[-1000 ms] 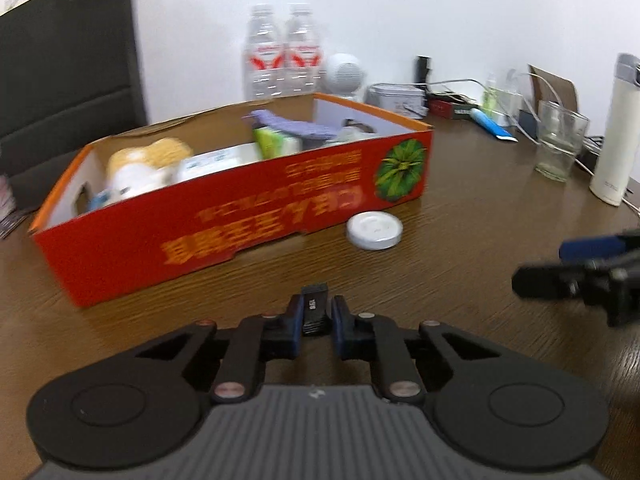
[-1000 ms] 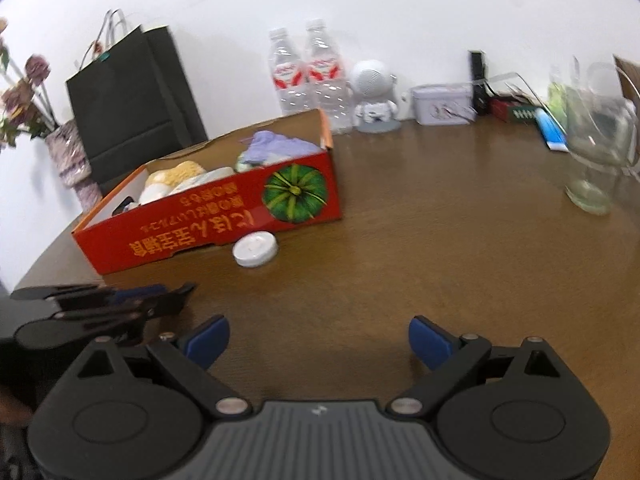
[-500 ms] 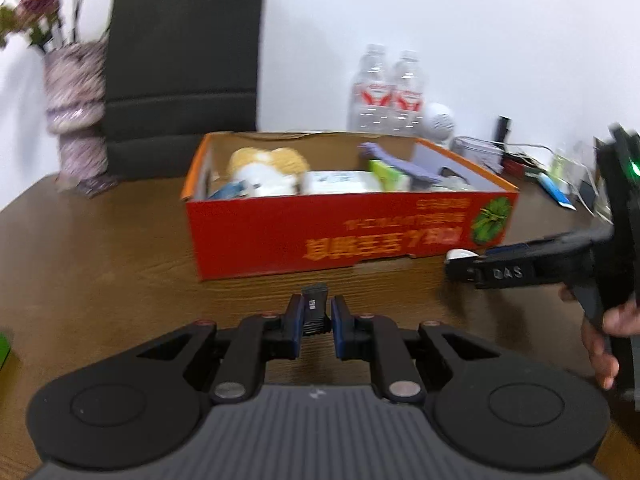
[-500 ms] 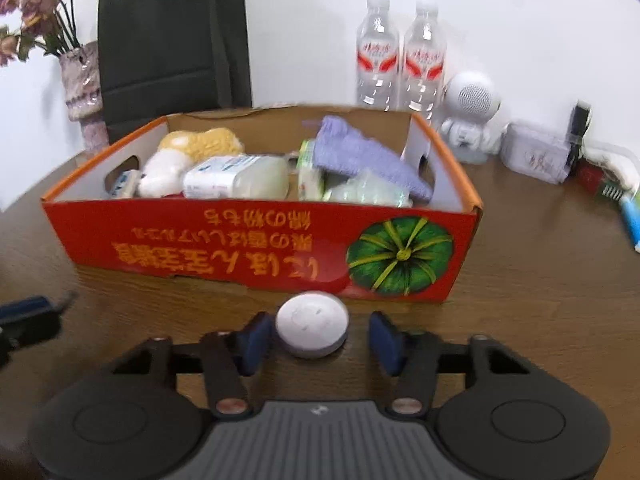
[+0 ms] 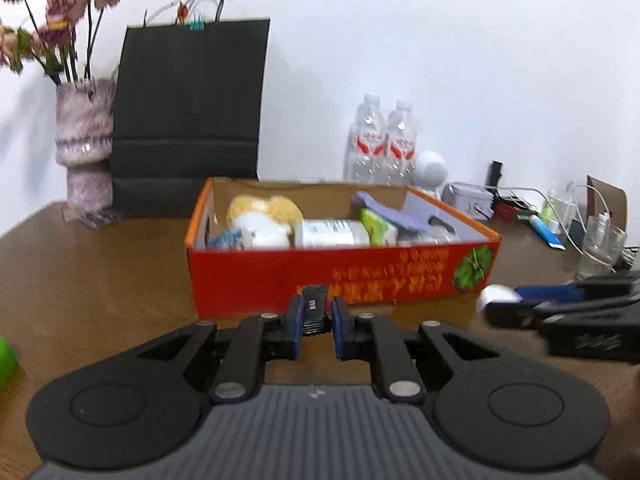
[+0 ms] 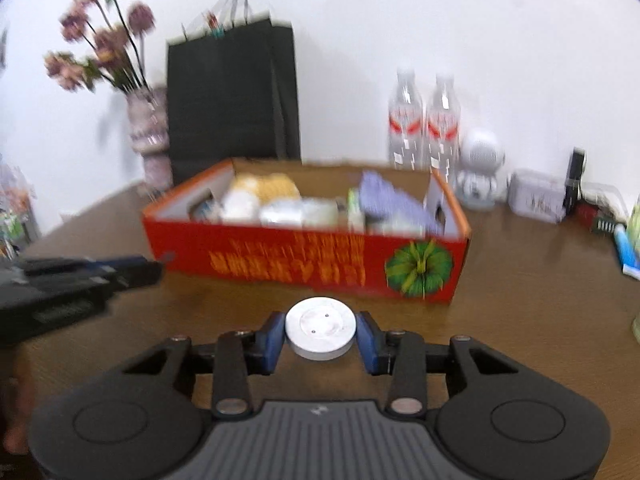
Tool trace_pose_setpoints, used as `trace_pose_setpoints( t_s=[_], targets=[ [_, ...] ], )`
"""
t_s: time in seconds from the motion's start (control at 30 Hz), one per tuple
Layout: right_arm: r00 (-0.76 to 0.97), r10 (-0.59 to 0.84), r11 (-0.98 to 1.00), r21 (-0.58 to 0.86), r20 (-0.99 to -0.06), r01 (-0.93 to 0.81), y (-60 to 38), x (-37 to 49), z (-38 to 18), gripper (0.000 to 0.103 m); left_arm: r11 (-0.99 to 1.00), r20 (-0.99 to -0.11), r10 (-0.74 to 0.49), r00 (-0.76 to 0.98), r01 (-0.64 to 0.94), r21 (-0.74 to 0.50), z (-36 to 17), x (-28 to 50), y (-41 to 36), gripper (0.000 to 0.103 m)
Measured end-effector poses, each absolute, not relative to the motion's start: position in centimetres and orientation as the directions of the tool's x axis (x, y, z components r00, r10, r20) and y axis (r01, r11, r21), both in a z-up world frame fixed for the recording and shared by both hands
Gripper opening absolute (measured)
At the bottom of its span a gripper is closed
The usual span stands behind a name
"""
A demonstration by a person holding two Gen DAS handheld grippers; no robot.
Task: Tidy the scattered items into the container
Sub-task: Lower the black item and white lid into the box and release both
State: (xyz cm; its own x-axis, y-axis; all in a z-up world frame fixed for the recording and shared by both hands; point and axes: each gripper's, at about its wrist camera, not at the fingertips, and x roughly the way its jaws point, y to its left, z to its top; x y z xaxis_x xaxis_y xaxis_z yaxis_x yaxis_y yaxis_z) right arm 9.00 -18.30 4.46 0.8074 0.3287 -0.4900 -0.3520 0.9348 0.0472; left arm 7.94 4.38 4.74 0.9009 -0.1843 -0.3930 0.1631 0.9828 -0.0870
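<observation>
Right gripper (image 6: 320,334) jaws, wide before, now clamp white disc (image 6: 320,332) | left gripper (image 5: 313,316) still pinches black stick (image 5: 313,309), seemingly USB

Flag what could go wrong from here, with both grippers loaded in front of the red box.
1. The white round disc is pinched only at its curved edges by the right gripper; it may slip out on the way.
2. The small black item pokes out beyond the left gripper, a shallow hold.
3. The red box is already crowded, and the two grippers sit close together, so they could collide while placing.
</observation>
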Motion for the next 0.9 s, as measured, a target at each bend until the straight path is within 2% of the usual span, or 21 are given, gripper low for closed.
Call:
trace_pose_setpoints(
  t_s=[0.1,0.2,0.3,0.4,0.53,0.67,0.7,0.73,0.77,0.8,0.9],
  targets=[
    [0.834,0.347,0.928,0.031,-0.428,-0.371,-18.4,10.1,8.2,0.038,0.980,-0.367,-0.188,0.911,0.146,-0.139,8.6,9.7,5.4,0.015],
    [0.828,0.370,0.920,0.040,-0.421,-0.391,-18.2,14.3,11.4,0.038,0.978,-0.411,-0.202,0.889,0.157,-0.139,11.7,14.4,5.9,0.015],
    [0.758,0.410,0.908,0.149,-0.507,-0.392,-17.6,20.8,12.8,0.038,0.973,-0.530,-0.217,0.820,0.138,-0.185,11.9,21.0,6.4,0.015],
    [0.662,0.446,0.893,0.250,-0.603,-0.374,-16.8,26.2,12.0,0.038,0.971,-0.609,-0.215,0.764,0.098,-0.219,10.3,25.2,7.0,0.015],
    [0.587,0.488,0.873,0.349,-0.647,-0.341,-16.1,30.6,9.4,0.038,0.971,-0.651,-0.193,0.735,0.047,-0.234,8.4,28.3,7.7,0.015],
    [0.588,0.437,0.898,0.304,-0.681,-0.317,-15.1,32.9,7.3,0.038,0.989,-0.683,-0.120,0.721,0.024,-0.147,7.4,31.4,7.6,0.016],
    [0.581,0.424,0.904,0.288,-0.695,-0.315,-14.8,33.3,6.8,0.039,0.990,-0.683,-0.108,0.722,0.018,-0.138,7.3,31.9,7.8,0.017],
    [0.583,0.410,0.910,0.275,-0.702,-0.309,-14.6,33.6,6.6,0.039,0.991,-0.682,-0.103,0.724,0.013,-0.135,7.2,32.2,7.9,0.029],
    [0.587,0.398,0.915,0.262,-0.705,-0.305,-14.6,33.7,6.5,0.042,0.991,-0.684,-0.106,0.721,0.017,-0.136,7.2,32.4,8.0,0.048],
    [0.590,0.390,0.918,0.252,-0.707,-0.306,-14.5,33.8,6.5,0.048,0.991,-0.683,-0.106,0.723,0.021,-0.132,7.1,32.5,8.0,0.052],
    [0.603,0.389,0.919,0.251,-0.697,-0.303,-14.9,33.8,6.9,0.051,0.994,-0.686,-0.093,0.722,0.027,-0.106,7.4,32.3,7.9,0.053]
  ],
)
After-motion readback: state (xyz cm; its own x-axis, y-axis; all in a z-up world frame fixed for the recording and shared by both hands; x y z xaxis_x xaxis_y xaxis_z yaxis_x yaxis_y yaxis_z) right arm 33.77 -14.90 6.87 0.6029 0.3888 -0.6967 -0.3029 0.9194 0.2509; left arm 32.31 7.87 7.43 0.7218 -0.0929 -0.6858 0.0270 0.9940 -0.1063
